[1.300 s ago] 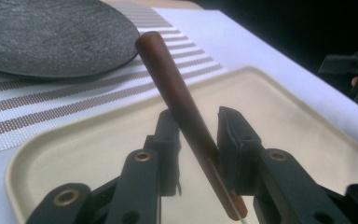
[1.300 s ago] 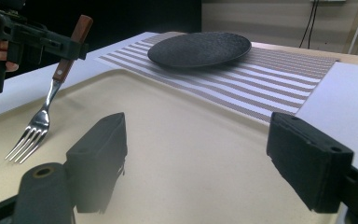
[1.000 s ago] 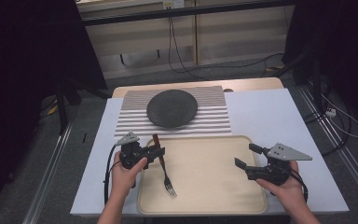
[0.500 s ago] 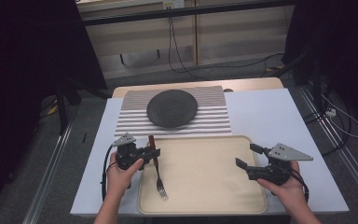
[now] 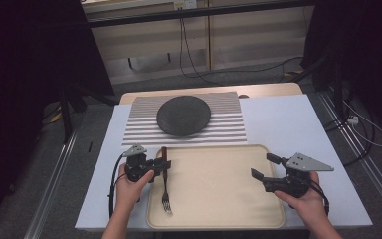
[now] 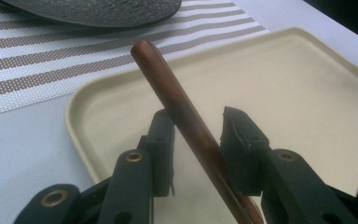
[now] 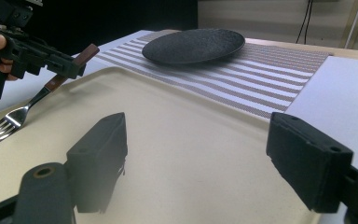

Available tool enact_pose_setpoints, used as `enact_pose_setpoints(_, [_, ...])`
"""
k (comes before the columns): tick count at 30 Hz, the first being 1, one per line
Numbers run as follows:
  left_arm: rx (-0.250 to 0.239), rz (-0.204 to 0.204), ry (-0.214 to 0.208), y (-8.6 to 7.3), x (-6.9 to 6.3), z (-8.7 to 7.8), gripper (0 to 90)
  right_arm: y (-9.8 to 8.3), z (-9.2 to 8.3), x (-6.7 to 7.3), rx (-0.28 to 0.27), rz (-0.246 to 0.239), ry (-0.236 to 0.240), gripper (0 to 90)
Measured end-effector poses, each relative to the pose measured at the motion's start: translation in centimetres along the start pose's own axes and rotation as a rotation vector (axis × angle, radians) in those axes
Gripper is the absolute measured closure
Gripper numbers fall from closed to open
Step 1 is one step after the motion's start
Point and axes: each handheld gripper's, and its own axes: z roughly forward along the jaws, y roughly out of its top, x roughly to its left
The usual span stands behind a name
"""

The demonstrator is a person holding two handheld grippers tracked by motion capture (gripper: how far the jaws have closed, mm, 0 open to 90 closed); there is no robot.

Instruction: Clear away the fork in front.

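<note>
Nearest us, our left gripper (image 5: 160,164) clamps the brown wooden handle of a steel fork (image 5: 164,185) at the left edge of the beige plastic tray (image 5: 219,184). The handle (image 6: 182,112) crosses the jaws slantwise, so we judge the grip off-centre; the fork could pivot or slide out if we lift fast, and its tines (image 7: 0,123), resting on the tray floor, could drag. Our right gripper (image 5: 264,167) waits with jaws spread and holding nothing over the tray's right side. Farther off, the round dark stoneware plate (image 5: 183,115) sits on the striped woven placemat (image 5: 229,130); a swinging fork could clip its rim.
</note>
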Motion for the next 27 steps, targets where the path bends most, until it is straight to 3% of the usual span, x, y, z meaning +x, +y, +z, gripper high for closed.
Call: enact_pose_setpoints(27, [0.015, -0.023, 0.038, -0.71, 0.45, 0.47, 64.2, 0.03, 0.03, -0.04, 0.000, -0.003, 0.002, 20.3])
